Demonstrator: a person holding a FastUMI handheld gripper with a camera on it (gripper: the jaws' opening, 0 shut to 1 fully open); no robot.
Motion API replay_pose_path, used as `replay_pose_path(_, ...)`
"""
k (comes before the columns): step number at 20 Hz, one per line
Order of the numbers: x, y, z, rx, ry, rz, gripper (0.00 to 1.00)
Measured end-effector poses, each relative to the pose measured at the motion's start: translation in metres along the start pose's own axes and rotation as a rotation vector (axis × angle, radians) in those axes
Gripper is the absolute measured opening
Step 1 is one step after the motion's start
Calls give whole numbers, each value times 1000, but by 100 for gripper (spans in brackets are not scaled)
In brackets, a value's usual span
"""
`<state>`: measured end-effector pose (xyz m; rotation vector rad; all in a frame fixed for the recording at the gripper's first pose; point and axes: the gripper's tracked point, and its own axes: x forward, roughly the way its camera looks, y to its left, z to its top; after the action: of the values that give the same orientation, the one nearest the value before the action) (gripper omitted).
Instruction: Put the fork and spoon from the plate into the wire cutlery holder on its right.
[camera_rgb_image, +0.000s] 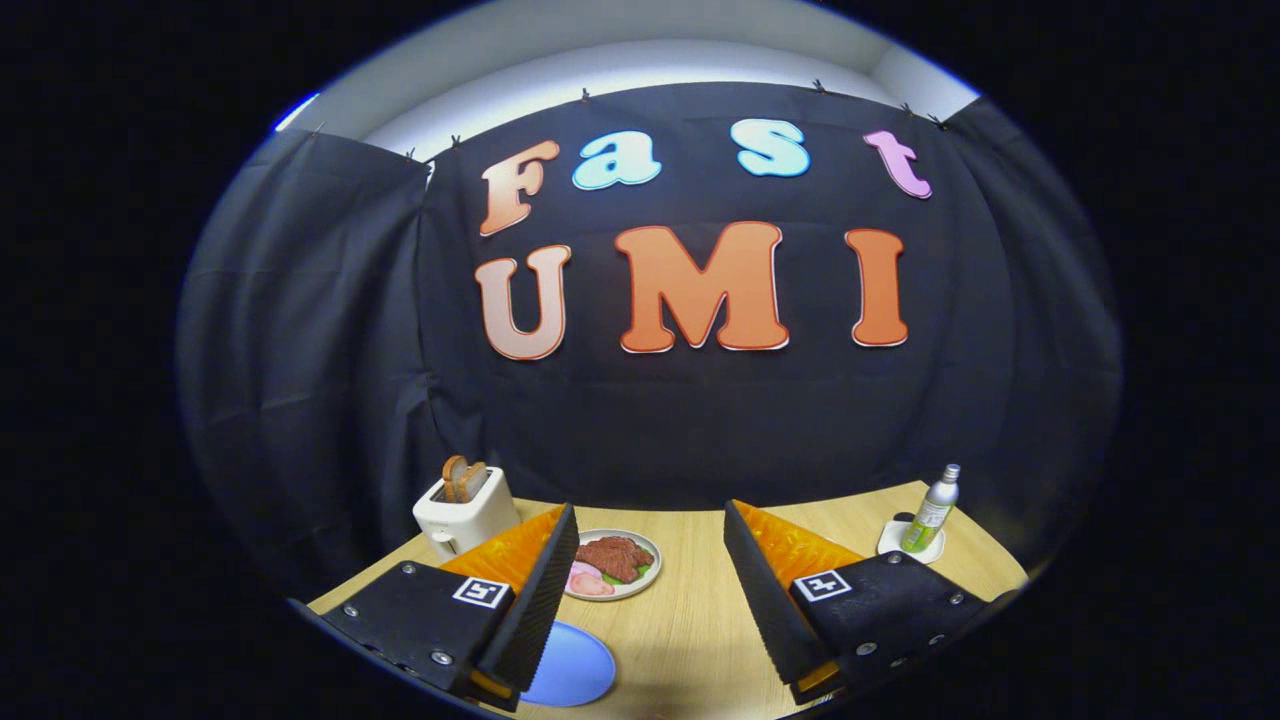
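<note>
My gripper (650, 545) is held above the wooden table (690, 620), open wide, with nothing between its fingers. A blue plate (575, 665) lies low by the left finger, partly hidden under it. I see no fork or spoon on the part of it that shows. Beyond the left fingertip sits a small white plate of food (612, 563) with brown meat and pink slices.
A white toaster (465, 515) with bread in its slot stands at the back left of the table. At the back right a green spray bottle (931, 512) stands on a white coaster. The black cloth wall closes off the far side.
</note>
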<state>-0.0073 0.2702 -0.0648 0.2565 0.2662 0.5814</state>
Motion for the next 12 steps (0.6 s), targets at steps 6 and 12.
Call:
replay_pose_path(6,23,55,-36,-18,70,49,88)
replay_pose_path(12,44,105,-103,-42,226,90,88)
